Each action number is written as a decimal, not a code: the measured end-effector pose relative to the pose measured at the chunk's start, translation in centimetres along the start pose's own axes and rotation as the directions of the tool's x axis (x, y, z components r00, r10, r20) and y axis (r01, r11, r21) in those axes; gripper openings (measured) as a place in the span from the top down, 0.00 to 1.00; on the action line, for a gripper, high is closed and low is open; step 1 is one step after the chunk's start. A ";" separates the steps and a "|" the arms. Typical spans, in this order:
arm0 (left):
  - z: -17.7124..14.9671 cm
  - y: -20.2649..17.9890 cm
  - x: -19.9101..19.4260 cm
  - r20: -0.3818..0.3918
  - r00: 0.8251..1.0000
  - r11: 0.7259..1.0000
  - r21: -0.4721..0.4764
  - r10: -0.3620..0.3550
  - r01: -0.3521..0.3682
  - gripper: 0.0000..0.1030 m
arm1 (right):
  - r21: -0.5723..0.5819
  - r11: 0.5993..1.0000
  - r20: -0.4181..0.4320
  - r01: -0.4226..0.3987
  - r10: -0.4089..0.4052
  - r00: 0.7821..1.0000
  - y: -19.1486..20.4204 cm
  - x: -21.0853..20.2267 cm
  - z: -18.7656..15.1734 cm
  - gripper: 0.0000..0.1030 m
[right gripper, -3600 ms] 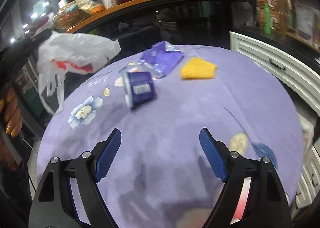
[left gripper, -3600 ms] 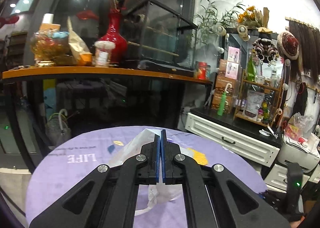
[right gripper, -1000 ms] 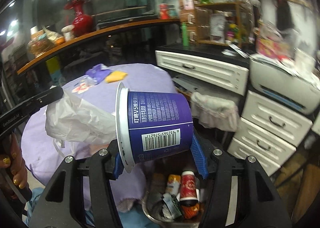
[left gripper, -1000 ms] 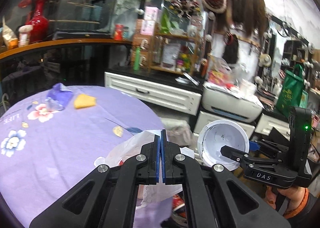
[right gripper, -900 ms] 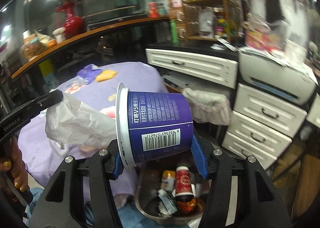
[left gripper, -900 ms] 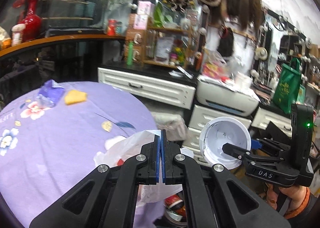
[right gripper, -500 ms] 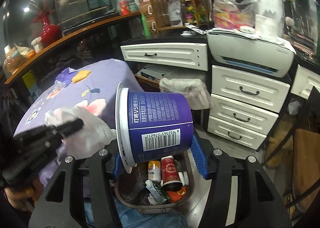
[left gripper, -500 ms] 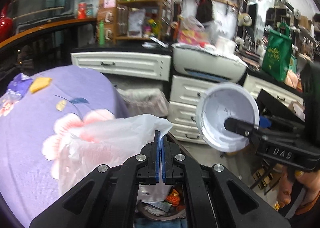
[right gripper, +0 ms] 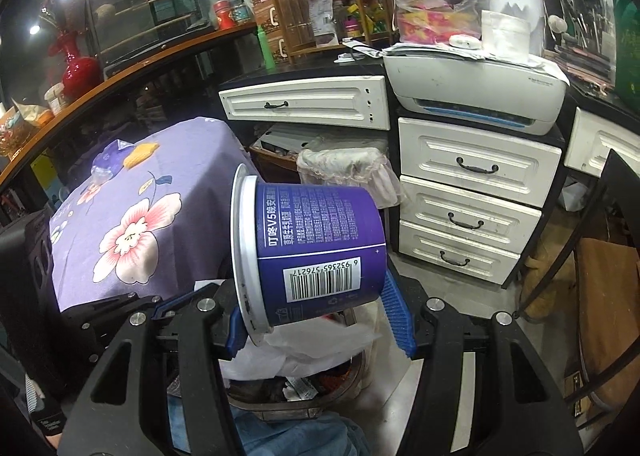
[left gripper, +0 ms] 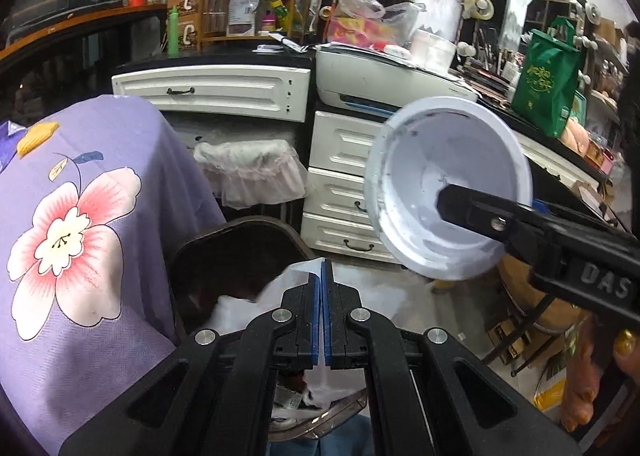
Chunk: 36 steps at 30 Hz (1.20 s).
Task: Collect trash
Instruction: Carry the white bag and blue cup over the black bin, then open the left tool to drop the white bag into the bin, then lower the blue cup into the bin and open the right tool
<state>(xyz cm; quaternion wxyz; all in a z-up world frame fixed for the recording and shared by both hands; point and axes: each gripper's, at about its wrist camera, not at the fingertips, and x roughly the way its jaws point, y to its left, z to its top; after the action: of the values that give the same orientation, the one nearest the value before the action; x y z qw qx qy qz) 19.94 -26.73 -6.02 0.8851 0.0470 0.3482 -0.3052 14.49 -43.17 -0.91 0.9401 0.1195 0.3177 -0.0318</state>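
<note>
My left gripper (left gripper: 322, 276) is shut on a white plastic bag (left gripper: 280, 292), which hangs into a dark trash bin (left gripper: 240, 234) below it. The bag (right gripper: 316, 348) and bin (right gripper: 280, 404) also show under my right gripper (right gripper: 316, 316). My right gripper is shut on a purple cup (right gripper: 316, 248) with a barcode, held on its side above the bin. In the left wrist view the cup's white open mouth (left gripper: 444, 192) faces me at the right, gripped by the right gripper's fingers (left gripper: 496, 220).
A round table with a purple flowered cloth (left gripper: 72, 216) stands at the left, with a yellow scrap (left gripper: 36, 138) and a purple wrapper (right gripper: 116, 152) on it. White drawers (right gripper: 468, 208), a printer (right gripper: 476, 92) and a lined basket (left gripper: 248, 172) stand behind.
The left gripper has carried the bag off the table and lowered it into the bin. The right gripper has brought the cup from the table to above the bin.
</note>
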 end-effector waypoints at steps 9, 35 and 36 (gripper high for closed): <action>-0.5 0.1 2.5 -0.044 0.998 0.999 0.011 0.033 -0.033 0.98 | 0.008 1.000 -0.021 0.014 -0.014 1.000 -0.5 0.7 -0.6 0.45; -0.7 0.1 -3.8 0.090 0.994 0.996 0.050 0.065 -0.070 0.14 | 0.034 0.999 -0.116 -0.003 0.007 0.993 -0.8 4.5 -2.5 0.45; -0.6 0.2 -4.4 0.102 0.992 0.996 0.045 0.072 -0.076 0.13 | 0.030 1.000 -0.124 -0.008 0.011 0.992 -0.5 4.8 -2.7 0.45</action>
<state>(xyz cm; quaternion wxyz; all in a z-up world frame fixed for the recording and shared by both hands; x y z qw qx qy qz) 17.22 -24.17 -3.68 0.9108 0.0662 0.2937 -0.2826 16.69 -42.94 -5.99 0.9168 0.1364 0.3746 -0.0244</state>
